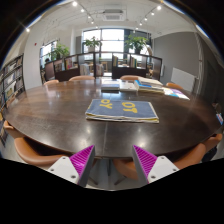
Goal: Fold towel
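Note:
A blue-grey towel [122,108] with yellow marks lies flat on the dark round wooden table [60,112], well beyond my fingers. My gripper [114,162] is open and empty, held above the table's near edge with its purple pads [84,160] spread apart. Nothing stands between the fingers; only the table edge and a chair show in the gap.
More cloths or papers [140,87] lie on the far side of the table. Orange chairs [38,152] stand round the table, one below my fingers. Shelves [10,78] are at the left, windows and plants [92,44] at the back.

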